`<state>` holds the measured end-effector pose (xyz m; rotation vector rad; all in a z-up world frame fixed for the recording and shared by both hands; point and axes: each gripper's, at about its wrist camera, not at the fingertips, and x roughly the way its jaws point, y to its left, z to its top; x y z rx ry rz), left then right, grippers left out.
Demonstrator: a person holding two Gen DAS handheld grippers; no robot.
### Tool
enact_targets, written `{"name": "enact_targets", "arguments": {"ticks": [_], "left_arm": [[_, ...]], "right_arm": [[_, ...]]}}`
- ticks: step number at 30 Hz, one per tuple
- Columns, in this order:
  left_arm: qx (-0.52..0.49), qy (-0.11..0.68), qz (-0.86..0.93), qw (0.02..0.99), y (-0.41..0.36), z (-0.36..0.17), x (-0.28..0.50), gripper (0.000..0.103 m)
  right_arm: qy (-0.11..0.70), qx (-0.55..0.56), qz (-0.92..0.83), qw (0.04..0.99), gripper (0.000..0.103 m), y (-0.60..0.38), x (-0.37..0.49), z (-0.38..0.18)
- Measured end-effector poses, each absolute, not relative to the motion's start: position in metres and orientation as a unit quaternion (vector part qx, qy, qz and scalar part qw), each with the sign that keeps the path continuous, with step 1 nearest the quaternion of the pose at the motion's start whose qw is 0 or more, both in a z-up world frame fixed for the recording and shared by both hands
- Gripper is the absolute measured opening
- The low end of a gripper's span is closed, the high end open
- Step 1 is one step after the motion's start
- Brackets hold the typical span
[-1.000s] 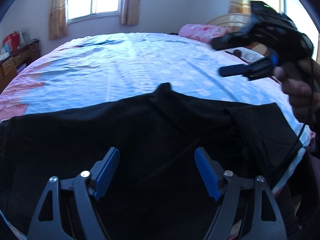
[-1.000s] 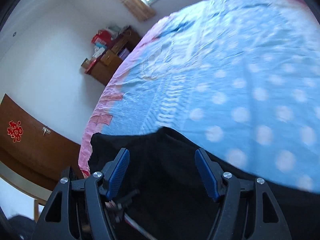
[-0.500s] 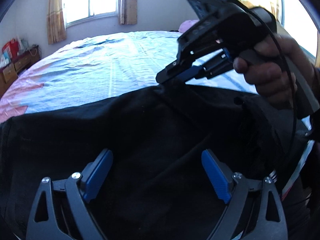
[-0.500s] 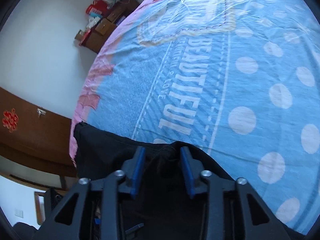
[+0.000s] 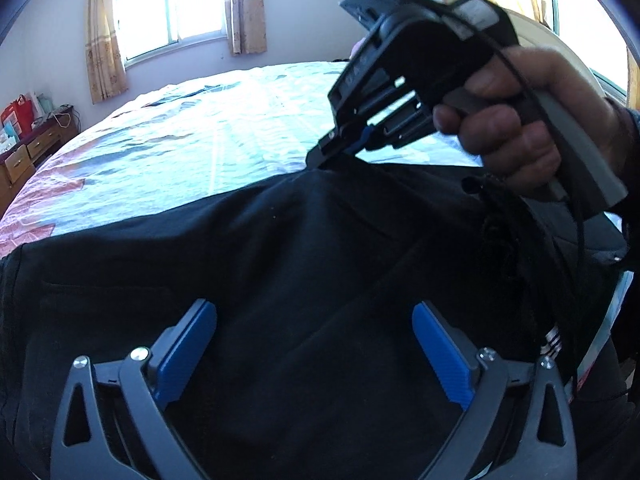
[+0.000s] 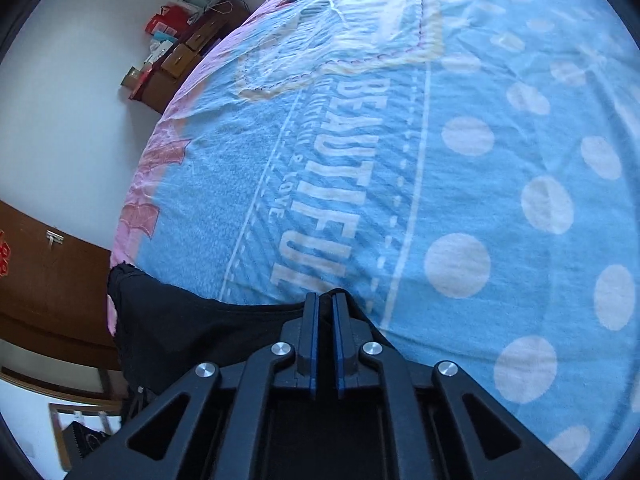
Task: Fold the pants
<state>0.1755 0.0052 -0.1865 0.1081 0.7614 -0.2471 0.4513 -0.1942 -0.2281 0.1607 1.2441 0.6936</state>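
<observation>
Right claw (image 5: 320,158) newly clamped on pants (image 5: 280,260), blue bedspread (image 6: 460,160) beyond.

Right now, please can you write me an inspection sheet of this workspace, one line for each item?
Surface: bed under a blue dotted sheet.
Job's things: black pants spread flat along its near edge.
Clutter: pink item at the sheet's left edge, unclear.
Grippers: left gripper open above the pants, jaws just widened; right gripper just closed, pinching the pants' far edge.
Cables: black cable hanging from the right gripper.
Surroundings: curtained window, wooden drawers.
</observation>
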Motion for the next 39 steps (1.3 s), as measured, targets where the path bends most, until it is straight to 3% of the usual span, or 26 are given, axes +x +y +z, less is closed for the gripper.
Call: {"name": "enact_targets", "arguments": {"ticks": [2,3,4,6,13,22,26,34,39], "left_arm": [[0.054,0.373,-0.118,0.919,0.003,-0.187,0.174,0.102],[0.054,0.374,-0.117,0.918,0.003,-0.187,0.175,0.102],[0.054,0.376,-0.117,0.918,0.003,-0.187,0.175,0.102],[0.056,0.381,-0.116,0.916,0.002,-0.186,0.177,0.102],[0.049,0.392,-0.108,0.912,0.001,-0.182,0.174,0.102],[0.072,0.385,-0.101,0.914,-0.008,-0.187,0.173,0.103],[0.067,0.388,-0.100,0.914,-0.005,-0.184,0.164,0.103],[0.043,0.389,-0.035,0.919,0.049,-0.176,0.141,0.103],[0.049,0.392,-0.032,0.918,0.073,-0.189,0.132,0.103]], "right_arm": [[0.566,0.089,0.324,0.753,0.008,-0.198,0.450,-0.222],[0.559,0.101,0.324,0.756,0.014,-0.202,0.449,-0.216],[0.546,0.106,0.325,0.765,0.033,-0.208,0.445,-0.207],[0.527,0.111,0.330,0.775,0.059,-0.220,0.436,-0.191],[0.494,0.085,0.310,0.808,0.060,-0.274,0.359,-0.156],[0.517,0.117,0.272,0.803,0.061,-0.308,0.299,-0.228],[0.515,0.147,0.283,0.796,0.063,-0.315,0.304,-0.230],[0.467,0.084,0.269,0.838,0.063,-0.320,0.263,-0.208],[0.475,0.045,0.266,0.838,0.067,-0.310,0.255,-0.236]]}}
